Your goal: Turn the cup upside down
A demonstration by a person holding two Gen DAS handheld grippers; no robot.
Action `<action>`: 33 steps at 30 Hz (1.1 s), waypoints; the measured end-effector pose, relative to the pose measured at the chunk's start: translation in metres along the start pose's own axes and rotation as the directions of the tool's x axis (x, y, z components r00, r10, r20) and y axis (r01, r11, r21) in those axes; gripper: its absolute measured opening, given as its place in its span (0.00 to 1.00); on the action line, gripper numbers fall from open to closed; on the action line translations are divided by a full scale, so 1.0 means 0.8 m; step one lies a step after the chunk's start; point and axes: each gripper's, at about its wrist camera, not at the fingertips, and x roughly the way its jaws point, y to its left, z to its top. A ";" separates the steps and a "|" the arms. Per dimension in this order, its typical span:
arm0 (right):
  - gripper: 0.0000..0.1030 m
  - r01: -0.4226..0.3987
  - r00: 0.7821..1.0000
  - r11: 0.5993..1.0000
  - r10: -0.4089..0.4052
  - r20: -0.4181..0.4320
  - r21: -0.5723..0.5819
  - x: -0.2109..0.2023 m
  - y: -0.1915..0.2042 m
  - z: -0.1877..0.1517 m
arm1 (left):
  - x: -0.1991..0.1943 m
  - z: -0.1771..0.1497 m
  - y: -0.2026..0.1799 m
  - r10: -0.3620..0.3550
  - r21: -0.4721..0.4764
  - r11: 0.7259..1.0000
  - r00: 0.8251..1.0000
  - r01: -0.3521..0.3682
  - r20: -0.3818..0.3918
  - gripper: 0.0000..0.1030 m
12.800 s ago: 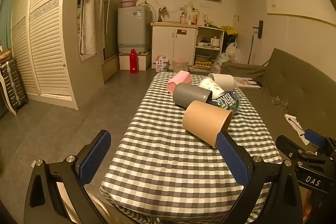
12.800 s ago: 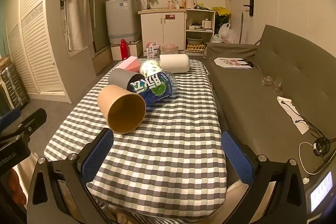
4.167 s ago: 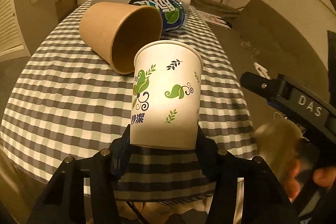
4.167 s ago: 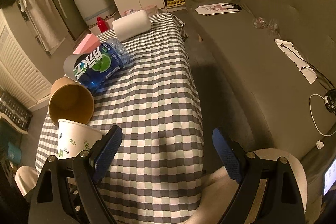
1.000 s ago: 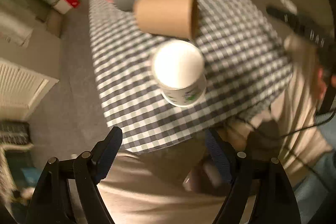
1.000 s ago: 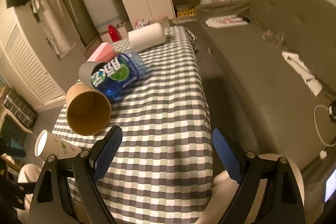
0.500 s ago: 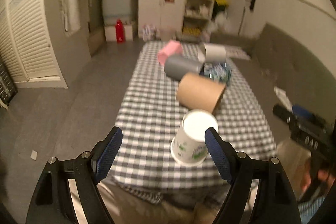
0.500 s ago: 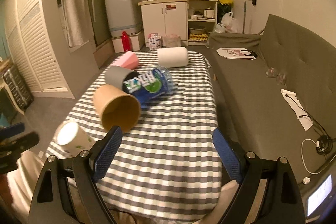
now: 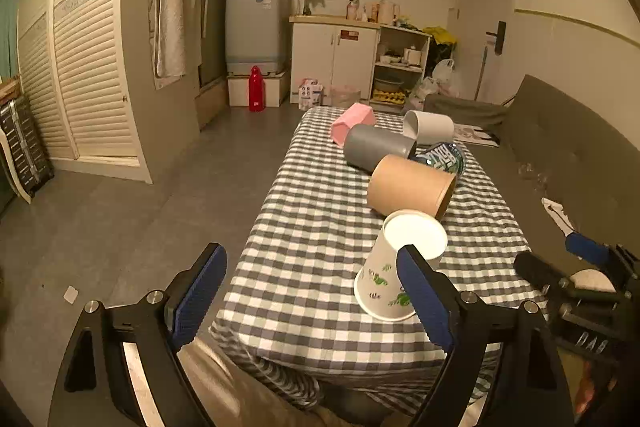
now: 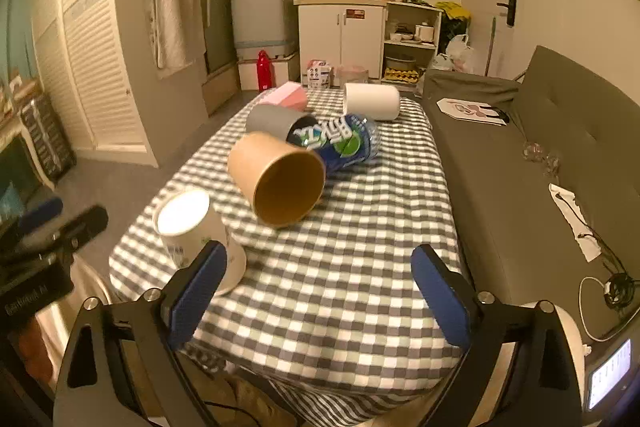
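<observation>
A white paper cup with green leaf print (image 9: 390, 267) stands upside down, base up, near the front edge of the checked table (image 9: 316, 227). It also shows in the right wrist view (image 10: 192, 231) at the table's front left corner. My left gripper (image 9: 312, 287) is open and empty, drawn back from the cup, whose side sits behind the right finger. My right gripper (image 10: 318, 291) is open and empty above the table's front edge.
A brown paper cup (image 10: 276, 179) lies on its side behind the white cup. Behind it lie a blue bottle (image 10: 340, 141), a grey cup (image 10: 268, 119), a pink cup (image 10: 284, 95) and a white cup (image 10: 372, 101). A grey sofa (image 10: 540, 155) runs along the right.
The left gripper has let go of the white cup, which now stands upside down on the table, and has pulled back and levelled. The right gripper shifted slightly.
</observation>
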 end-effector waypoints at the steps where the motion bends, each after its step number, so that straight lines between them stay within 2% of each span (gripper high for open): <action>1: 0.91 0.000 1.000 1.000 0.000 -0.006 -0.017 0.002 0.004 -0.004 | 0.000 -0.001 0.001 0.001 -0.001 1.000 1.000 -0.001 0.000 0.88; 5: 0.92 -0.006 1.000 0.999 0.006 -0.018 -0.050 0.006 0.009 -0.012 | -0.003 -0.001 0.005 0.011 -0.020 1.000 1.000 -0.011 0.008 0.97; 9: 0.94 -0.005 1.000 0.998 0.004 -0.016 -0.055 0.007 0.008 -0.014 | -0.004 -0.001 0.009 0.008 -0.025 1.000 1.000 -0.007 0.009 0.97; 11: 1.00 -0.002 1.000 0.999 0.001 -0.010 -0.048 0.006 0.009 -0.015 | -0.006 -0.002 0.010 0.010 -0.024 1.000 1.000 -0.010 0.006 0.97; 33: 1.00 0.014 1.000 1.000 -0.014 -0.009 0.016 0.002 -0.010 -0.009 | -0.011 -0.004 -0.002 0.014 0.008 1.000 1.000 -0.014 0.004 1.00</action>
